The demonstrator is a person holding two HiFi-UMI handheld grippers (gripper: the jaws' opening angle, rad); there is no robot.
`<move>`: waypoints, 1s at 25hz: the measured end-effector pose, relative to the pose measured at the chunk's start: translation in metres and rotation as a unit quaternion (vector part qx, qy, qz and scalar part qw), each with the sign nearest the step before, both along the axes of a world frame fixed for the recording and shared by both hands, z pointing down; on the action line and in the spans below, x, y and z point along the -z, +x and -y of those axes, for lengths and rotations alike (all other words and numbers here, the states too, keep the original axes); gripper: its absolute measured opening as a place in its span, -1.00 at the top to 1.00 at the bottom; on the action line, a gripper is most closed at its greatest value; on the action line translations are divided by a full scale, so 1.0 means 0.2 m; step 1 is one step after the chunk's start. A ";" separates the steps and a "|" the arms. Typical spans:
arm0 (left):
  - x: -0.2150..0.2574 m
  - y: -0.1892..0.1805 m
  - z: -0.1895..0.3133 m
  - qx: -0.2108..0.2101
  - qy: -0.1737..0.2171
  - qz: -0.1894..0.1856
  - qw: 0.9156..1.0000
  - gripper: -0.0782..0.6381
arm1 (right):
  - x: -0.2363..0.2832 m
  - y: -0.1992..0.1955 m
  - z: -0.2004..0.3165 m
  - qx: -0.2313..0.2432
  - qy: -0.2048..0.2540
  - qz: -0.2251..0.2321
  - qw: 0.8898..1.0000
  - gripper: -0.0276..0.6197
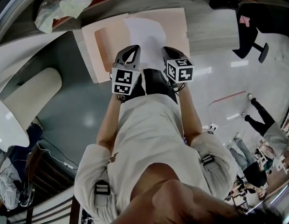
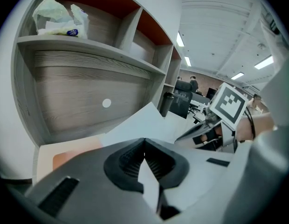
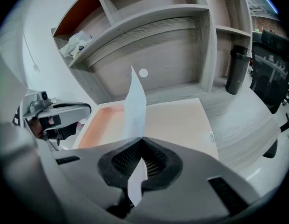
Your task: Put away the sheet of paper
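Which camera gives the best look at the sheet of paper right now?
Head view: the sheet of paper shows broadside above the peach folder, pinched by left gripper and right gripper. Left gripper view shows only part of it; right gripper view sees it nearly edge-on.

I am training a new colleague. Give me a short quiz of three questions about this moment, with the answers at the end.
1. What do the left tongs and the right tongs both pinch?
2. True or false: the dark bottle lies on its side.
3. The plastic bag lies: A) on a shelf, B) in a bin, C) in a drawer.
Key: 1. the sheet of paper; 2. false, it stands upright; 3. A.
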State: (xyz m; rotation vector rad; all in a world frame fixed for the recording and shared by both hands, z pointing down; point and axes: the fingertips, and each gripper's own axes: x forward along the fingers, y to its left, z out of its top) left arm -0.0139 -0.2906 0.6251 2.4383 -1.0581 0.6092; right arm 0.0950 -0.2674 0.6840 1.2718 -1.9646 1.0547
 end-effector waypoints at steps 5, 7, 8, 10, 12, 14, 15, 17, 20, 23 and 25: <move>-0.05 0.02 0.00 -0.002 -0.008 0.005 1.000 0.74 | -0.09 0.07 0.01 -0.010 -0.014 -0.009 1.000 0.86; -0.07 0.02 0.00 -0.003 -0.010 0.008 1.000 0.74 | -0.12 0.10 0.02 -0.017 -0.020 -0.010 1.000 0.86; -0.08 0.02 0.00 -0.004 -0.012 0.010 1.000 0.74 | -0.14 0.11 0.02 -0.020 -0.023 -0.011 0.999 0.86; -0.10 0.03 0.00 -0.004 -0.015 0.012 1.000 0.74 | -0.18 0.12 0.02 -0.024 -0.030 -0.013 0.999 0.86; -0.11 0.04 0.00 -0.004 -0.017 0.013 1.000 0.74 | -0.21 0.14 0.03 -0.027 -0.035 -0.012 0.999 0.86; -0.13 0.04 0.00 -0.003 -0.020 0.014 1.000 0.74 | -0.23 0.14 0.03 -0.028 -0.039 -0.012 0.999 0.86; -0.13 0.05 0.01 -0.003 -0.022 0.014 1.000 0.74 | -0.24 0.14 0.03 -0.026 -0.041 -0.012 0.999 0.86; -0.15 0.06 0.00 -0.004 -0.024 0.016 1.000 0.74 | -0.26 0.14 0.04 -0.026 -0.043 -0.012 0.999 0.86; -0.17 0.07 0.00 -0.004 -0.028 0.020 0.999 0.74 | -0.28 0.11 0.06 -0.030 -0.044 -0.004 0.999 0.86; -0.19 0.08 0.00 -0.002 -0.033 0.022 0.999 0.74 | -0.30 0.07 0.08 -0.029 -0.046 0.001 0.999 0.86; -0.20 0.08 0.01 -0.001 -0.035 0.024 0.999 0.74 | -0.31 0.05 0.09 -0.030 -0.047 0.003 0.998 0.86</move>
